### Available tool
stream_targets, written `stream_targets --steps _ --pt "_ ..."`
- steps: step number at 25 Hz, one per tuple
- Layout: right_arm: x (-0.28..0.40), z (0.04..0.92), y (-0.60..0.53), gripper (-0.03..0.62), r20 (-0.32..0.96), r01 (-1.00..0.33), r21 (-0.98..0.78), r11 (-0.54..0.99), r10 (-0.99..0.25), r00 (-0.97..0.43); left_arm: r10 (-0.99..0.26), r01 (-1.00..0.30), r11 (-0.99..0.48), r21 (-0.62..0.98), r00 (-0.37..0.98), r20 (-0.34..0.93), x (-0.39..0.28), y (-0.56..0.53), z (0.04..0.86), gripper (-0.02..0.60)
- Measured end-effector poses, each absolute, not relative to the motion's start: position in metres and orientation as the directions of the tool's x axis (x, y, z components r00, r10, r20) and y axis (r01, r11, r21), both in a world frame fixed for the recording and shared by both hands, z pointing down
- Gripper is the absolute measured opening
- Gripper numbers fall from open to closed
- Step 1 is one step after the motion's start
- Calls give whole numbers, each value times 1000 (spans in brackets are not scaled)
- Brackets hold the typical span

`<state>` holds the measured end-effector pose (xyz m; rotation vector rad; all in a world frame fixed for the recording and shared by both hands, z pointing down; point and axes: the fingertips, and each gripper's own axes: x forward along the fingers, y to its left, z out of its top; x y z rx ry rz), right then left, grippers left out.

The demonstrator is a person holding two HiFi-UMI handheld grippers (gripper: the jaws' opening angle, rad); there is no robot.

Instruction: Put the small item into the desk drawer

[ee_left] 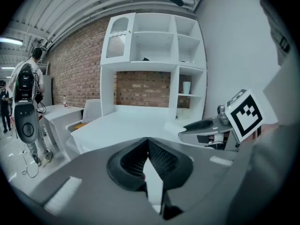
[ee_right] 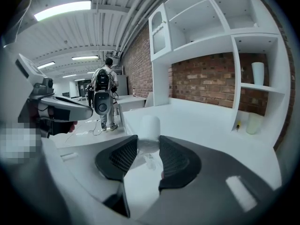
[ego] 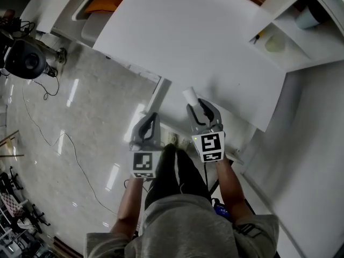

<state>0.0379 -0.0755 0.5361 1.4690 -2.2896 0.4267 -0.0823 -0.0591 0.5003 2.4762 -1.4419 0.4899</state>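
Right gripper point(ee_right: 147, 142) on white cylinder point(ee_right: 150, 124); desk point(ee_right: 211, 125), shelves point(ee_right: 255, 86) beyond

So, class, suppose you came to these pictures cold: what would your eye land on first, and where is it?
First comes the big white desk, filling the upper middle of the head view, with white shelves at its right end. Next is the right gripper, its jaws closed on a small white cylinder near the desk's front edge. Beside it, the left gripper has its jaws together with nothing between them.
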Motion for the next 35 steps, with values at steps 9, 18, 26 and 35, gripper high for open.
stream_targets --steps 9,18,26,35 --pt "4 597 -81 152 552 -882 -52 467 -723 -416 -790 -894 -445 59 423 444 -114 -66 539 12" --pt "-9 656 -90 152 618 -862 -42 505 -665 -420 -774 -900 -425 96 416 477 -124 -74 580 12" --pt "-7 698 -94 152 652 -851 -44 523 -630 -421 -749 -897 -426 119 423 510 -121 -77 620 12" --pt "-1 743 -103 152 705 -856 -58 514 -585 -400 -732 -893 -431 132 431 527 -115 -86 643 12"
